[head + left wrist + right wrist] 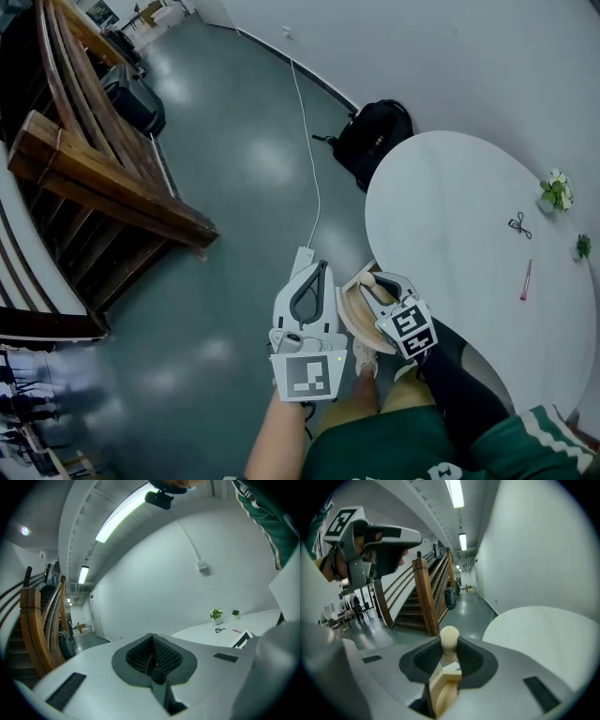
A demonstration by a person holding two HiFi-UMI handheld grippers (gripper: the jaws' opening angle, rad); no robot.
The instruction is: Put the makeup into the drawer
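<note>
My right gripper (375,287) is shut on the stem of a round knob (449,638) that belongs to a light wooden piece (354,315), likely a small drawer; more of the wooden piece (444,690) lies between the jaws. I hold it in the air beside the white round table (459,253). My left gripper (307,267) hangs just left of it, shut with nothing between its pads (153,654). A thin pink makeup stick (526,279) lies far off on the table, and a black eyelash curler (518,224) lies beyond it.
Two small potted plants (557,191) (583,246) stand at the table's far edge. A black backpack (375,137) sits on the grey floor by the wall, with a white cable (309,141) running past it. A wooden staircase (89,159) fills the left side.
</note>
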